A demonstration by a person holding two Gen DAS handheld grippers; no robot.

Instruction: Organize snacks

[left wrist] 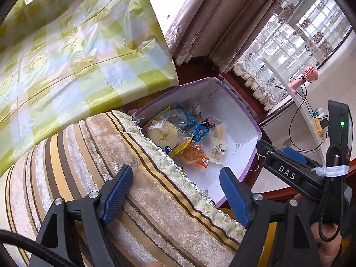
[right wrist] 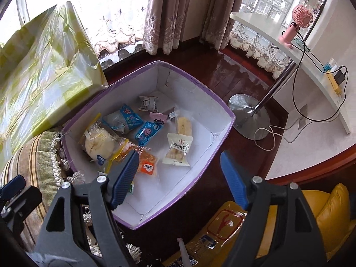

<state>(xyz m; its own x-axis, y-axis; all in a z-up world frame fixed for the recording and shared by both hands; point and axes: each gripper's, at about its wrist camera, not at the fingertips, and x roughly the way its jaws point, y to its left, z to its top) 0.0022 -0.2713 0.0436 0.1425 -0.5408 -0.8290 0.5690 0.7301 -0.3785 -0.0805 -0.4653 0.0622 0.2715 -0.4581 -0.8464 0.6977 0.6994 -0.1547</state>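
Inside purple-rimmed box (right wrist: 222,106), snack packets (right wrist: 175,149) lie loose; striped cushion (left wrist: 111,178) hides box's near corner. Left gripper (left wrist: 175,195), right gripper (right wrist: 180,178): jaws released, empty.

Dark wood floor by the window, with what we see resting on it

We see the polished floor (right wrist: 224,71) carrying a purple-rimmed cardboard box (right wrist: 222,109), a chrome round stand base (right wrist: 244,109) just right of it, and a white cable (right wrist: 267,138) coiled near that base; a yellow leather cushion (right wrist: 329,213) lies at lower right.
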